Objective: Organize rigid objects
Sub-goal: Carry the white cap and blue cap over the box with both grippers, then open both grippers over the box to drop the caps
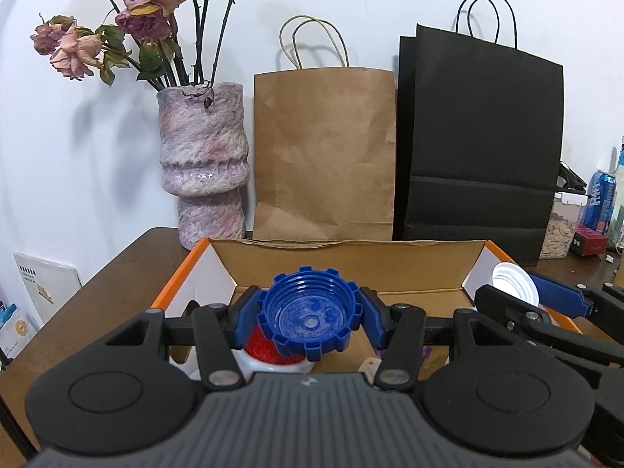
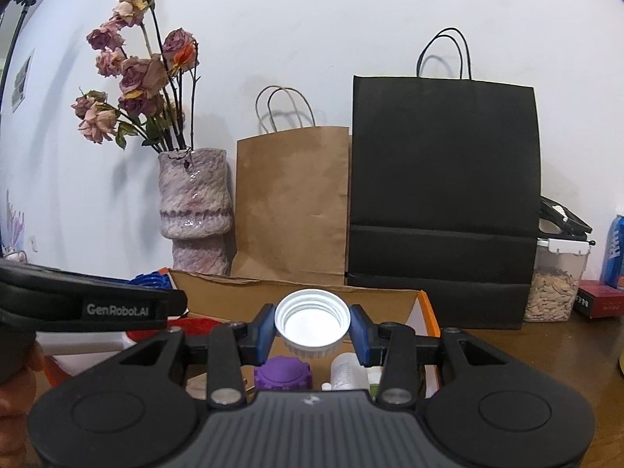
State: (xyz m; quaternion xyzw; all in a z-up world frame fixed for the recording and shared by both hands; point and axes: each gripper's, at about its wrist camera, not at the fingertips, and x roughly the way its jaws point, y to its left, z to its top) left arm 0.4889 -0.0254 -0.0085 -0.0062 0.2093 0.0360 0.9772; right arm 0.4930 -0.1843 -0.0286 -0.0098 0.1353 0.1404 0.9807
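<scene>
My left gripper [image 1: 310, 314] clamps a blue cap [image 1: 310, 312], right gripper [image 2: 312, 327] a white cap [image 2: 312, 318], above the box [image 1: 351, 265]; next, lower each toward six o'clock and release.

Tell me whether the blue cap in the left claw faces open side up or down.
Open side up, tilted toward the camera: the blue cap shows its inner threads and hollow floor, clamped between the left claw pads above the cardboard box.

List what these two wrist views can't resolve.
- Left wrist: red-and-white object in the open cardboard box, mostly hidden by the ridged blue plastic cap and left gripper.
- Right wrist: small white bottle, label too small, base hidden by right gripper.
- Blue can, cut by the edge.
</scene>
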